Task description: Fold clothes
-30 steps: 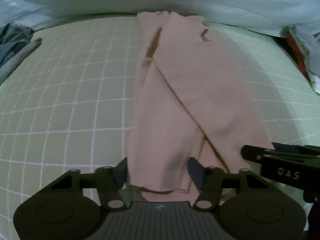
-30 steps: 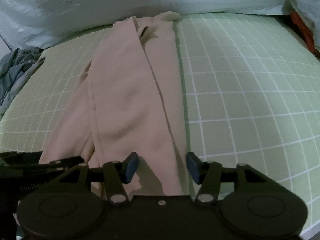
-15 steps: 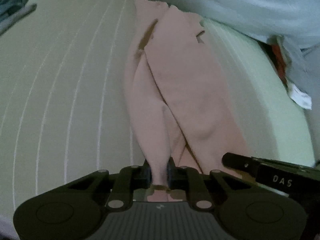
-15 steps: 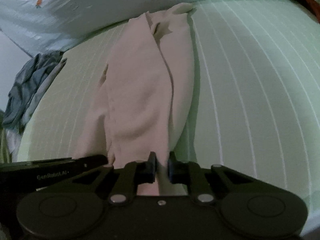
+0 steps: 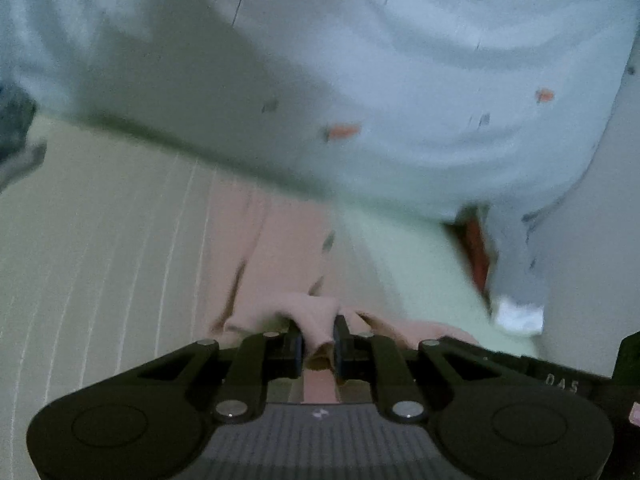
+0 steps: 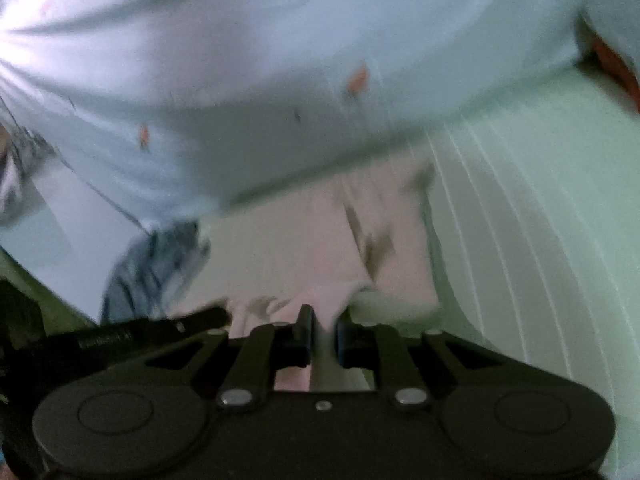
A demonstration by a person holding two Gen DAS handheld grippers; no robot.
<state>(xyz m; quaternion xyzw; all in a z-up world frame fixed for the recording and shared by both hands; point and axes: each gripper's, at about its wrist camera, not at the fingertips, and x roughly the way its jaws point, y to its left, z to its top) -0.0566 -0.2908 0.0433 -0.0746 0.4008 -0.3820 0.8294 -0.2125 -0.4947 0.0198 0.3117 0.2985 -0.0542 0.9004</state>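
Pinching a bunched fold of the pink garment (image 5: pixel 280 264), the left gripper (image 5: pixel 318 338) has its two fingers drawn close together, with only the thickness of the cloth between the pads; the fabric rises in a small ridge just ahead of the fingertips and a strip of it runs back between the fingers toward the gripper body. The right gripper (image 6: pixel 324 334) is likewise nearly closed on the garment's edge (image 6: pixel 320 240), a narrow tongue of pink cloth caught between its dark pads. The garment lies lengthwise on the pale green sheet (image 5: pixel 100 260) with thin white lines, stretching from the grippers at the near side away to the far side, where it meets a light blue quilt (image 5: pixel 400 80) printed with small orange and dark marks. In the left wrist view the other gripper's black body shows at the near right corner, just beside the cloth; in the right wrist view the left gripper's body shows at the near left. A crumpled blue-grey cloth (image 6: pixel 156 264) sits left of the garment, apart from it. Both views are blurred, so finer folds cannot be made out.
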